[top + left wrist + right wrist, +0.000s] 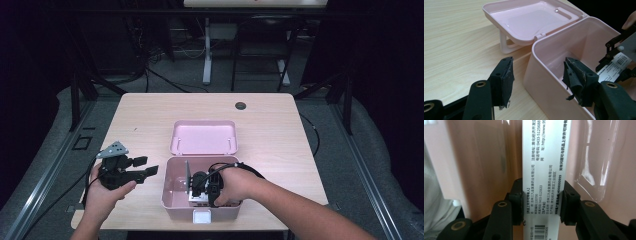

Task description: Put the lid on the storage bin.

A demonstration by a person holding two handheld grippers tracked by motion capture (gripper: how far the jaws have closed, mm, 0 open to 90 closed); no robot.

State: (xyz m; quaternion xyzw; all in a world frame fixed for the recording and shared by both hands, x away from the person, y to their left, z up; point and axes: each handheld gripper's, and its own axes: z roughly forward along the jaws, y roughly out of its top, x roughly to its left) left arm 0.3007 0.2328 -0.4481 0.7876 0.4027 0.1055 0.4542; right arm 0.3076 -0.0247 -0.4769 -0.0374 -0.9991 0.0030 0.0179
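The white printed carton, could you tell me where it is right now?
The white printed carton is clamped in the right gripper, inside the pink box at the table's near edge, in front of the open lid.

white printed carton (544,180) | upright | inside open pink box (175,197)

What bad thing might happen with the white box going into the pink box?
1. The right gripper pinches the white carton only by its narrow sides, so it might slip or tilt.
2. The carton sits close to the pink box's wall, so it might catch there.
3. The left gripper stands open with one jaw over the box's rim, not holding it, so a bump might shove the box across the table.
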